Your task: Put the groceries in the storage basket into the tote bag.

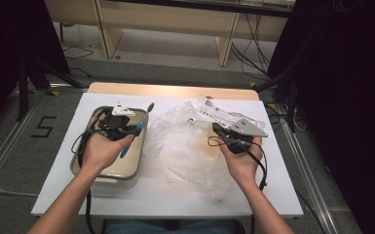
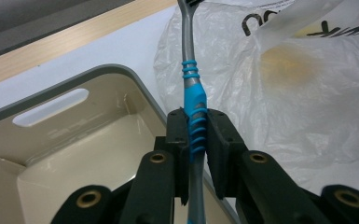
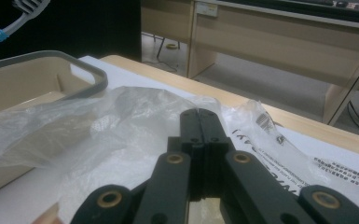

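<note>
A grey and blue toothbrush stands tilted over the right rim of a beige bin, bristle head up and away from me. My left gripper is shut on its blue ribbed grip, above the bin's right side. A crumpled clear plastic bag with black print lies right of the bin. My right gripper hovers over the bag, jaws pressed together with nothing seen between them. In the right gripper view the toothbrush head pokes up beyond the bin.
A white sheet covers the table, with a wooden strip along the far edge. Wooden furniture legs and cables stand on the floor beyond. Dark stands flank both sides of the table.
</note>
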{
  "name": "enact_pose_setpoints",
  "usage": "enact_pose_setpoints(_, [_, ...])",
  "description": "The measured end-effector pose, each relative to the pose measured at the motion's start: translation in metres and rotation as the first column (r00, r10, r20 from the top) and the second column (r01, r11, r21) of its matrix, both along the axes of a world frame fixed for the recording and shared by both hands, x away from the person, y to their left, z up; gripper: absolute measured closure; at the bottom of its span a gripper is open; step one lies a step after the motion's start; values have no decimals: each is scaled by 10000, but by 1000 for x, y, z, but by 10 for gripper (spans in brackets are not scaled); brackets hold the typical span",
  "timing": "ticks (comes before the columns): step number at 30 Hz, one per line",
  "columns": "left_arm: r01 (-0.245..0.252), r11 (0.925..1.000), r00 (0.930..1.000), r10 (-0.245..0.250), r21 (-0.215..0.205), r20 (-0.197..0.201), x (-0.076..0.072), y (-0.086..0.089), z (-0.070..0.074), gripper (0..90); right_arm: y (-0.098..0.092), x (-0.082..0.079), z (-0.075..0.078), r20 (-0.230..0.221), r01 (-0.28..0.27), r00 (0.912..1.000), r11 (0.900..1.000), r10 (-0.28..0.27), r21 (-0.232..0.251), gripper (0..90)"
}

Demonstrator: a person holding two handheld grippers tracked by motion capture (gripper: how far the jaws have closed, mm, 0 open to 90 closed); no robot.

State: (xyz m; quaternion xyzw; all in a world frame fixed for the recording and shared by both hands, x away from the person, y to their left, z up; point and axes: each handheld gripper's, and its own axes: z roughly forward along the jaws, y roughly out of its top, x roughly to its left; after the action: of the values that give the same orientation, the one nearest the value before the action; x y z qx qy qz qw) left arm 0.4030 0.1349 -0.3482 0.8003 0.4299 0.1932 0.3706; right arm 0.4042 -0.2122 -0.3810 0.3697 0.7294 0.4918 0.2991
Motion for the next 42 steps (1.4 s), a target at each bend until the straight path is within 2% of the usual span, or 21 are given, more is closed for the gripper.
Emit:
enact_pose_setpoints(11, [271, 9996, 9996, -271, 22, 70, -4, -8, 2, 793, 0, 0, 0, -2, -6, 10000, 10000, 6, -7, 900])
enact_pose_setpoints(20, [567, 9983, 9983, -565, -135, 144, -10, -16, 6, 793, 0, 0, 0, 39, -32, 10000, 10000, 32, 5, 900])
enact_pose_setpoints(42, [1203, 9926, 9927, -1202, -151, 59, -19, -35, 5, 793, 0, 0, 0, 49, -30, 10000, 10000, 30, 1, 900])
